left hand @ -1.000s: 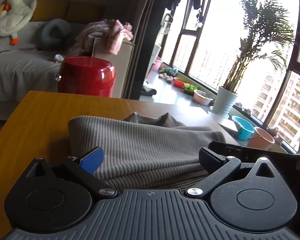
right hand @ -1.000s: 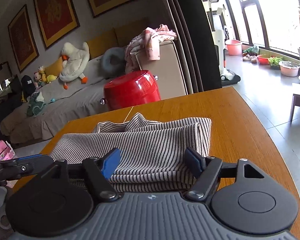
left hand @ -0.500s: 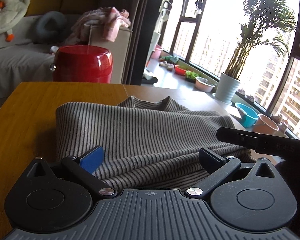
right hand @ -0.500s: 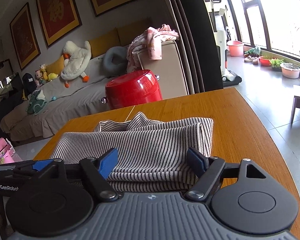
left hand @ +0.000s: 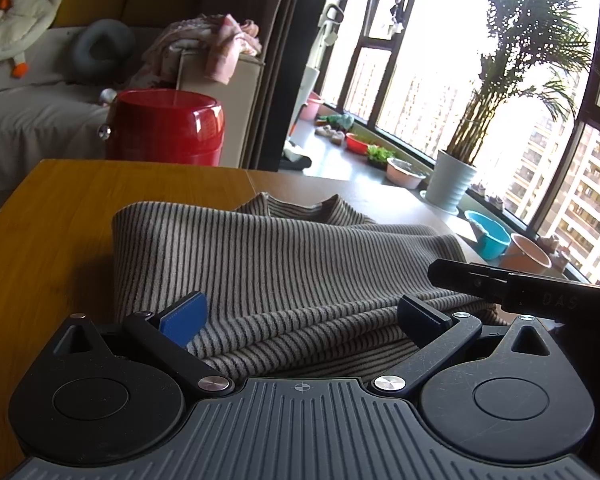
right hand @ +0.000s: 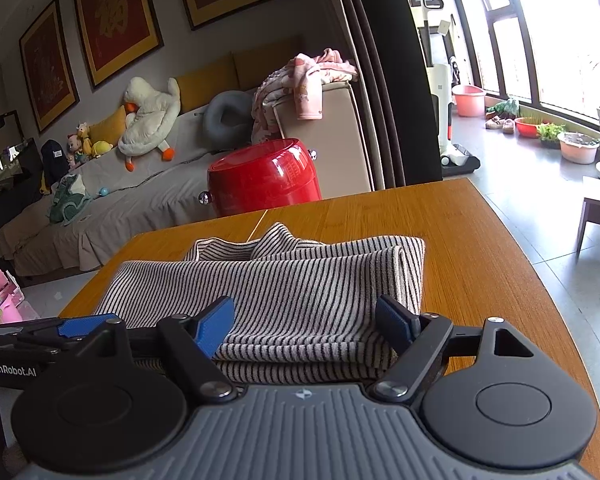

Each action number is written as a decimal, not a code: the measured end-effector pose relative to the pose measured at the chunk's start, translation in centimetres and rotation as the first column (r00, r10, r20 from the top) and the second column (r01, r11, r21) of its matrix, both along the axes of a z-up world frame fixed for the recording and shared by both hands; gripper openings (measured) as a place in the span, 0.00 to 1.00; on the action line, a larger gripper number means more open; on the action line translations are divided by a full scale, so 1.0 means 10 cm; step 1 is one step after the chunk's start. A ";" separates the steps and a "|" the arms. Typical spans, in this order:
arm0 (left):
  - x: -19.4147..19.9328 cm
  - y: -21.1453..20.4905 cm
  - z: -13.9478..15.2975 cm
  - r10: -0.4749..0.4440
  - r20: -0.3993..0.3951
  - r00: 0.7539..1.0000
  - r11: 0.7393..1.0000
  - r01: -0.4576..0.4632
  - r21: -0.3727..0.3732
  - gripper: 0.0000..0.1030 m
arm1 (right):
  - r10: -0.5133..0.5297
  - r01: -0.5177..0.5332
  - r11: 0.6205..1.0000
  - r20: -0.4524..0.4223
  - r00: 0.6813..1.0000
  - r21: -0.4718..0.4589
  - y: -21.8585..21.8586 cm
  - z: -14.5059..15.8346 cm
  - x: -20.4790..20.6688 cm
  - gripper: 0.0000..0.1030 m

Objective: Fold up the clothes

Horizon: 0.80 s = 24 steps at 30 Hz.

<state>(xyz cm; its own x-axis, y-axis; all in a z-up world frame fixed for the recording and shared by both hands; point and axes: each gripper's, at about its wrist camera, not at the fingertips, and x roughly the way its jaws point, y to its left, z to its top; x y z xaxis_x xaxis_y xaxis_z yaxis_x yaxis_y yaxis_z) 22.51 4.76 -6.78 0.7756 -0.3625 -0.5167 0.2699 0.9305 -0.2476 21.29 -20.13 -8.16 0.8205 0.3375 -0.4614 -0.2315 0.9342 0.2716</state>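
Note:
A folded grey sweater with dark stripes [left hand: 284,256] lies on the wooden table [left hand: 52,240], its collar at the far side. My left gripper [left hand: 302,312] stands open, its blue pads wide apart astride the sweater's near folded edge and not pressing it. A black finger of the right gripper [left hand: 500,284] reaches in from the right. In the right wrist view the same sweater [right hand: 300,280] lies on the table [right hand: 480,260]. My right gripper [right hand: 306,318] is open too, with the stacked near edge between its pads. The left gripper's blue-padded fingers [right hand: 80,326] show at the left.
A red round stool [right hand: 264,176] stands beyond the table's far edge, with a sofa [right hand: 100,208] holding plush toys behind it. Pink clothes [right hand: 300,76] hang over the sofa arm. A potted palm [left hand: 452,184] and basins stand by the window on the right.
The left view has drawn a little nearer the sweater, and the right gripper's finger has come into it at the right. The right gripper's jaws have spread slightly wider.

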 end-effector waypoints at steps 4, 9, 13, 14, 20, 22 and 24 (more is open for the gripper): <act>0.00 0.00 0.00 0.000 -0.001 1.000 1.000 0.000 -0.001 1.00 | 0.002 -0.002 1.000 0.000 1.000 0.002 -0.01 0.00 0.01 0.78; 0.00 0.00 0.00 0.000 -0.001 1.000 1.000 0.000 0.000 1.00 | 0.005 -0.005 1.000 0.000 1.000 0.005 -0.01 0.00 0.00 0.78; 0.00 0.00 0.00 0.000 -0.001 1.000 1.000 0.000 0.000 1.00 | 0.006 -0.006 1.000 0.000 1.000 0.007 -0.02 0.00 0.00 0.79; 0.01 0.00 0.00 0.000 -0.001 1.000 1.000 0.000 -0.001 1.00 | 0.007 -0.007 1.000 0.000 1.000 0.008 -0.02 0.00 0.00 0.79; 0.01 -0.01 0.00 0.000 -0.001 1.000 1.000 0.000 -0.001 1.00 | 0.007 -0.007 1.000 0.000 1.000 0.009 -0.01 0.00 0.00 0.80; 0.01 0.00 0.00 0.000 -0.001 1.000 1.000 0.000 -0.001 1.00 | 0.007 -0.007 1.000 0.001 1.000 0.010 -0.01 0.00 0.00 0.80; 0.01 0.00 0.00 0.000 -0.001 1.000 1.000 0.000 -0.001 1.00 | 0.008 -0.008 1.000 0.001 1.000 0.010 -0.01 0.00 0.00 0.80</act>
<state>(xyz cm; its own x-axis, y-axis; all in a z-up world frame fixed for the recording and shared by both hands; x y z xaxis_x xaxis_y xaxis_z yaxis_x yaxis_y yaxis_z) 22.63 4.72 -6.77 0.7750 -0.3634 -0.5171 0.2699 0.9301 -0.2490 21.32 -20.24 -8.17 0.8183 0.3485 -0.4571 -0.2388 0.9295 0.2811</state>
